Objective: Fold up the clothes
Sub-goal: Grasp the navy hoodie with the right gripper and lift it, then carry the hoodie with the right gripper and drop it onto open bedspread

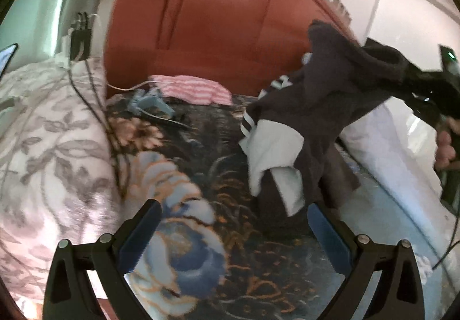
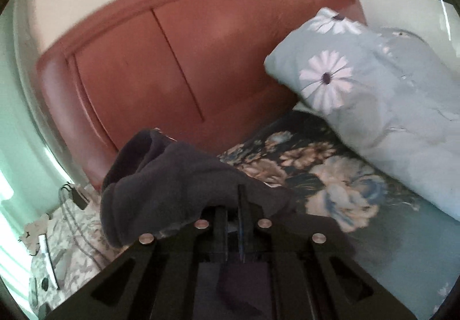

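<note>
dark grey garment, pink-striped cloth

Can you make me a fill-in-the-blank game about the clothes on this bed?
1. The right gripper is shut on a dark ____ garment.
2. The left gripper is ____ and holds nothing.
3. The striped cloth near the headboard is white and ____.
4. The pillow has ____ printed on it.

Missing words: grey; open; pink; daisies
</note>
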The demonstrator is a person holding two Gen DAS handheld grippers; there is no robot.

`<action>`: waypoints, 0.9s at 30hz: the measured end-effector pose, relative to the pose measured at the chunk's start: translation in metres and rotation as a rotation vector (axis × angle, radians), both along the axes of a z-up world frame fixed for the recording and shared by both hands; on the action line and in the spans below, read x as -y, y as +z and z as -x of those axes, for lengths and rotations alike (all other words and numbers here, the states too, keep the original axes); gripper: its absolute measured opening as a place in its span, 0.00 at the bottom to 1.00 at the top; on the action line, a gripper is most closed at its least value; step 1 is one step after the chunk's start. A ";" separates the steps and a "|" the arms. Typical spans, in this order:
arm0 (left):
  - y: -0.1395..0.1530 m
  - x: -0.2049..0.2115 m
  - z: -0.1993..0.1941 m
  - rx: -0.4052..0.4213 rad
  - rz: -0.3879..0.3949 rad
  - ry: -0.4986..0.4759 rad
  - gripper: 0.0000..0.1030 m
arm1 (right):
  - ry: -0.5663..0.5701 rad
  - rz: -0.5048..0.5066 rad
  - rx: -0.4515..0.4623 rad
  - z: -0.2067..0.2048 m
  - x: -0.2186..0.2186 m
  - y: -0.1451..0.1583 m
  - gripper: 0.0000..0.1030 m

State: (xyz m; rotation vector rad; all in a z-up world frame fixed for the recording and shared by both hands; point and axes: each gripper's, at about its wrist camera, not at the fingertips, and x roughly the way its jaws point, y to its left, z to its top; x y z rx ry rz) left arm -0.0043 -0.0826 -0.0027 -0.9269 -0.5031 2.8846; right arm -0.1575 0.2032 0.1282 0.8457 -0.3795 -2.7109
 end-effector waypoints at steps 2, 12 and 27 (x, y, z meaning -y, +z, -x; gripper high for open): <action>0.004 -0.005 -0.003 -0.027 0.002 -0.025 1.00 | -0.014 0.018 -0.034 -0.029 -0.021 0.007 0.05; 0.018 -0.030 -0.016 -0.134 -0.008 -0.163 1.00 | -0.170 0.022 -0.142 -0.188 -0.127 0.032 0.05; 0.014 -0.090 -0.029 -0.137 -0.021 -0.399 1.00 | -0.712 0.144 0.027 -0.364 -0.330 -0.038 0.05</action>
